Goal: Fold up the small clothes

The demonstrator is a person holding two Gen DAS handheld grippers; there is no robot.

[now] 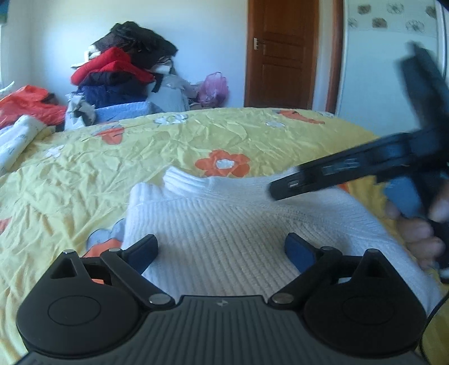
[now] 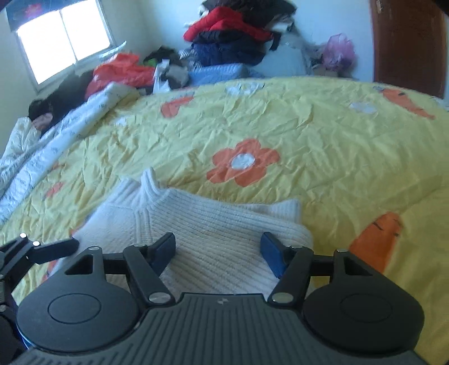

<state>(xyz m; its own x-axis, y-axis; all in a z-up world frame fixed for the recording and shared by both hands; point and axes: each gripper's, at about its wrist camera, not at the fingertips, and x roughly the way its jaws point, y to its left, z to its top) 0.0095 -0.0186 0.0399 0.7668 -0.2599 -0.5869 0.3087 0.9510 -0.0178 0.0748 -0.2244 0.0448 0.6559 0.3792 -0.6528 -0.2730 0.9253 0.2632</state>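
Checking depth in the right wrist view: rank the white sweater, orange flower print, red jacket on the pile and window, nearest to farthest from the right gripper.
1. white sweater, under the right gripper.
2. orange flower print, mid-bed ahead.
3. red jacket and window, far wall; too close to call.

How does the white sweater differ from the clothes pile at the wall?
The white sweater lies flat, folded on the yellow bedspread; the clothes pile is heaped and unfolded. The sweater is one ribbed white piece beneath both open grippers; the pile mixes red, black and navy, far off.
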